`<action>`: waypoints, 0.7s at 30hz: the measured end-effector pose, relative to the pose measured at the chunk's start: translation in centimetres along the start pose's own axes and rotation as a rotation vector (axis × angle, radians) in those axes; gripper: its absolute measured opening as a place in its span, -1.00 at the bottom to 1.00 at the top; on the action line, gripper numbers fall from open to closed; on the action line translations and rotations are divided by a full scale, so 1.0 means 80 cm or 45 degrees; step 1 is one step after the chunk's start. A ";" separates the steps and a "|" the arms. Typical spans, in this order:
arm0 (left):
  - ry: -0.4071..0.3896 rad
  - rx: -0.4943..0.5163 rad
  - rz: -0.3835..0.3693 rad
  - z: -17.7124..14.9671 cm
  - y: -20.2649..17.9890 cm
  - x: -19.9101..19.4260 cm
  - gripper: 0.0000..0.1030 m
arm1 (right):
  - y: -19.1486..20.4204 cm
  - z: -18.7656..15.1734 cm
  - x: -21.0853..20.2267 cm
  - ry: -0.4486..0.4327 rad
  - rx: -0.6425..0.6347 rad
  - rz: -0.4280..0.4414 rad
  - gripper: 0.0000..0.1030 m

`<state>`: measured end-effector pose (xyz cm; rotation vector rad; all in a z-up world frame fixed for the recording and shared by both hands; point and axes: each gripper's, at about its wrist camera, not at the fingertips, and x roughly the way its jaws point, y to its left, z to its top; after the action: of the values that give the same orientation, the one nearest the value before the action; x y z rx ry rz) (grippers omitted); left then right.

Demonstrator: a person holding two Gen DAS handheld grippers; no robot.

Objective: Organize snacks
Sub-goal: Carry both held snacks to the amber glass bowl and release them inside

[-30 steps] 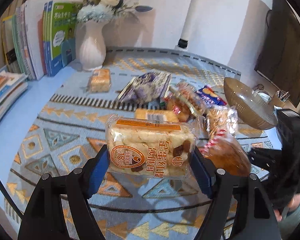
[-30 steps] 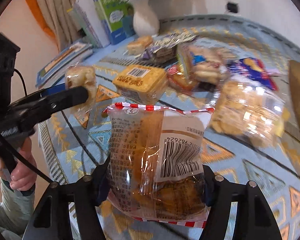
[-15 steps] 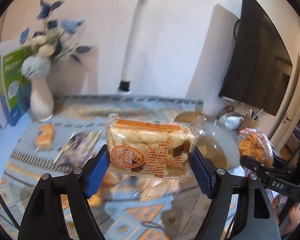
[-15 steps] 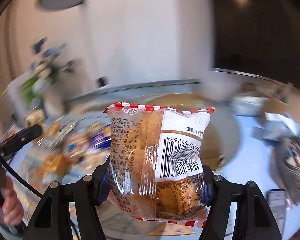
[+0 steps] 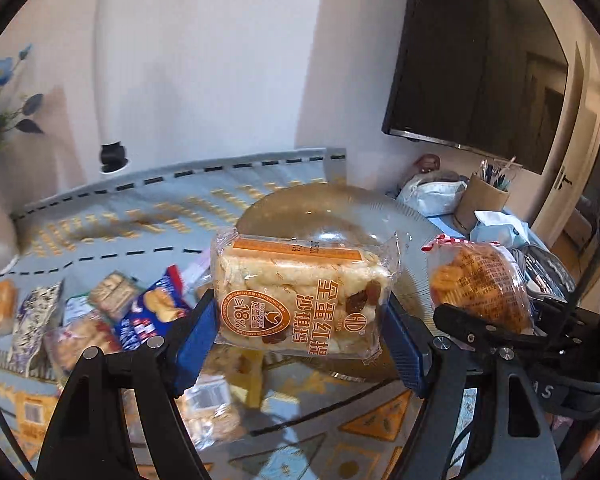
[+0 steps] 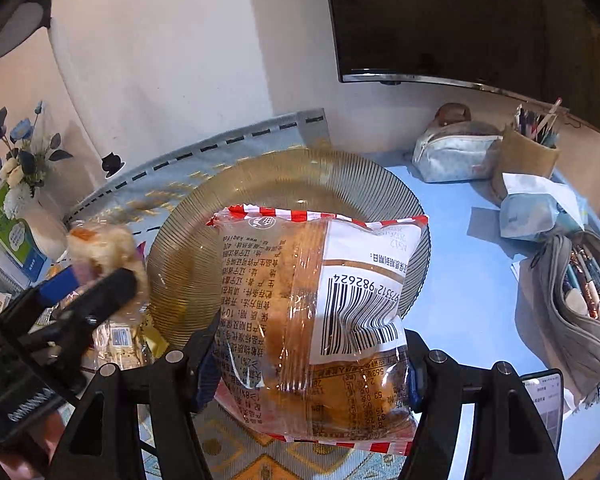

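While both tools hang above the patterned blue-and-gold table mat (image 5: 148,216), each carries one snack. At the centre of the left wrist view, the left gripper (image 5: 300,332) is clamped by its blue pads on the short ends of a clear-wrapped pale egg cake with orange lettering (image 5: 304,300), held level and clear of the mat. At the centre of the right wrist view, the right gripper (image 6: 308,356) squeezes a clear bag with red-and-white striped edges and a barcode label (image 6: 316,320), upright between the jaws.

Behind both packets lies a ribbed amber glass plate (image 6: 180,248), its far rim near the mat's dashed grey border and its right rim over bare blue tabletop (image 6: 472,280). The plate's visible surface is bare. At the right edge of the left wrist view the right gripper's bag sits just beside the cake packet, apart from it.

At lower left of the left wrist view, a heap of loose wrapped snacks (image 5: 100,320) crowds the mat. To the right of the plate in the right wrist view stand a pale zip pouch (image 6: 456,152), a brown pen cup (image 6: 528,160) and a grey pencil case (image 6: 580,292), with open blue table between them and the plate.
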<state>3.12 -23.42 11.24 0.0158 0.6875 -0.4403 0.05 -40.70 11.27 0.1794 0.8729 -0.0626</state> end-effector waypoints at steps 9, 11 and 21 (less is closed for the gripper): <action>0.014 -0.039 -0.034 0.004 0.007 0.007 0.58 | -0.026 -0.001 0.006 0.075 0.175 0.134 0.40; -0.054 -0.040 -0.007 0.005 0.010 -0.006 0.58 | -0.015 -0.001 -0.004 0.042 0.123 0.135 0.40; -0.118 -0.124 0.009 -0.004 0.058 -0.056 0.58 | 0.022 0.035 -0.019 -0.149 -0.054 -0.060 0.41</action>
<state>1.71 -17.38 13.18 -0.0932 0.6171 -0.3982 1.37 -39.52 14.42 0.1144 0.7609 -0.0972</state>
